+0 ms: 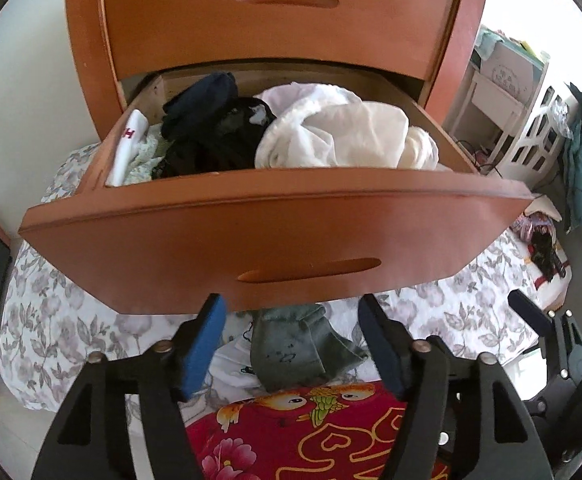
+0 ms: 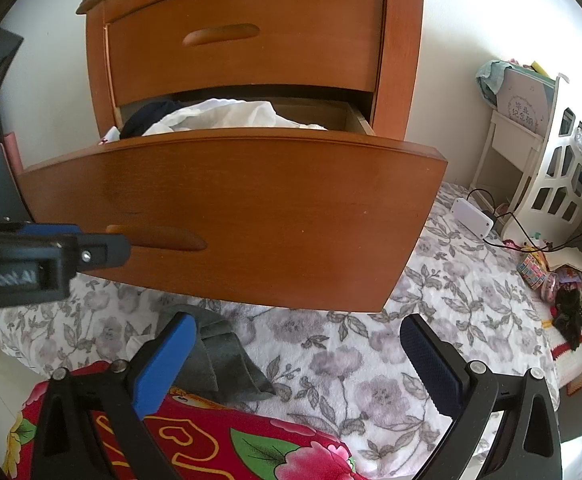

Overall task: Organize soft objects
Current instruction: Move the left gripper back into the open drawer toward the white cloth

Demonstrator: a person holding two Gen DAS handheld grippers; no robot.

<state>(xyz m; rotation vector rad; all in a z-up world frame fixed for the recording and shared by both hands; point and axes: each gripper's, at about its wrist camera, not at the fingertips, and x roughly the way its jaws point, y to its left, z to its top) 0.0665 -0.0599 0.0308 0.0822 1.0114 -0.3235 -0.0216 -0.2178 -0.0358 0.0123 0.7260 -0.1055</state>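
An orange wooden nightstand has its lower drawer [image 1: 275, 220] pulled out, also in the right wrist view [image 2: 251, 200]. Inside lie white clothes [image 1: 339, 132], dark clothes [image 1: 215, 120] and a white sock [image 1: 129, 144]. A grey sock [image 1: 299, 348] lies on the floral bedspread [image 1: 63, 320] below the drawer front, also in the right wrist view [image 2: 219, 364]. My left gripper [image 1: 291, 344] is open and empty, its fingers astride the grey sock, just under the drawer handle [image 1: 311, 270]. My right gripper [image 2: 295, 364] is open and empty, over the bedspread right of the sock.
A red floral quilt [image 1: 311, 432] lies at the near edge. A white shelf unit [image 2: 531, 152], a white power box with cables [image 2: 473, 216] and small toys [image 2: 543, 272] sit at the right. The upper drawer [image 2: 247, 36] is shut.
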